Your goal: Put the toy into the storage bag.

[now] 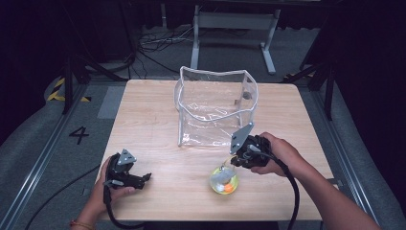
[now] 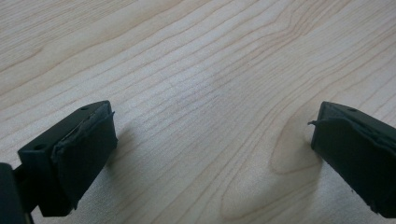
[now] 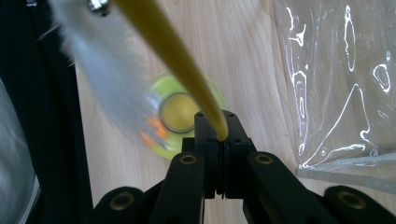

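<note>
The right gripper [image 3: 219, 140] is pinching the thin yellow stalk [image 3: 173, 51] of a feathered toy [image 1: 223, 180], whose round yellow-green base [image 3: 180, 114] is sitting on the table [image 1: 158, 124] near the clear bag [image 1: 215, 108]. The left gripper [image 2: 210, 154] is resting spread wide and empty. The stalk looks slim and slippery, so it is risking sliding out or swinging against the bag's rim
</note>
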`<action>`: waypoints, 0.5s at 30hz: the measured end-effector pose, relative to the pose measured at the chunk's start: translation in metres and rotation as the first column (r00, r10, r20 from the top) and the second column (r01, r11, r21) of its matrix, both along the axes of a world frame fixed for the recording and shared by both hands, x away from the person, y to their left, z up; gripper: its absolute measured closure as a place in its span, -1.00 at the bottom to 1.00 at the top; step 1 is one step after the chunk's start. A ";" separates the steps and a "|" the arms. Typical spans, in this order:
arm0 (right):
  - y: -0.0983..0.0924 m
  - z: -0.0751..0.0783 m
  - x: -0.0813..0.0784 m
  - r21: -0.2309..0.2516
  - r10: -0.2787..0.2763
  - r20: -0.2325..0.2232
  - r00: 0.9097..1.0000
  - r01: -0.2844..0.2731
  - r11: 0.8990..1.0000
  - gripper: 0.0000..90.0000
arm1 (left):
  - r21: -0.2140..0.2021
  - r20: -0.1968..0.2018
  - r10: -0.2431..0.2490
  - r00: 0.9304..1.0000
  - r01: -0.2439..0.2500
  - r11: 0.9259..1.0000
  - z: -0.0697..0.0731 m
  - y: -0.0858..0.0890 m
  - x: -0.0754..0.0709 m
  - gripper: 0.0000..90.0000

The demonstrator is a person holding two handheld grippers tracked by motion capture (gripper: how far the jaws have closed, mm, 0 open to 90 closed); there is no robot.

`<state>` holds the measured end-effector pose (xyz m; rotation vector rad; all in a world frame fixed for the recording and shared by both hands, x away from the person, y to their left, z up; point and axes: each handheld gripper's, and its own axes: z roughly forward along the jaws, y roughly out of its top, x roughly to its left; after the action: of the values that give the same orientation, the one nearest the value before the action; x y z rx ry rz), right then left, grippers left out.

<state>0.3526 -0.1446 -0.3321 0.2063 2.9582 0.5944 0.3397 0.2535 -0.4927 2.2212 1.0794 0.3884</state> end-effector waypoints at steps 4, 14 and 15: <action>-0.001 0.002 -0.001 -0.003 0.002 0.001 1.000 -0.002 1.000 0.96 | 0.000 0.000 0.000 1.000 0.000 1.000 0.000 0.000 0.000 -0.99; -0.023 0.014 0.001 0.008 -0.058 0.027 0.998 0.058 0.998 0.96 | 0.000 0.000 0.000 1.000 0.000 1.000 0.000 0.000 0.000 -0.99; -0.025 0.015 0.002 0.008 -0.068 0.029 0.997 0.067 0.998 0.96 | -0.001 0.000 0.000 1.000 0.000 1.000 0.000 0.000 0.000 -0.99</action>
<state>0.3547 -0.1700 -0.3174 0.2941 2.9079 0.5944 0.3398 0.2535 -0.4927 2.2207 1.0796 0.3878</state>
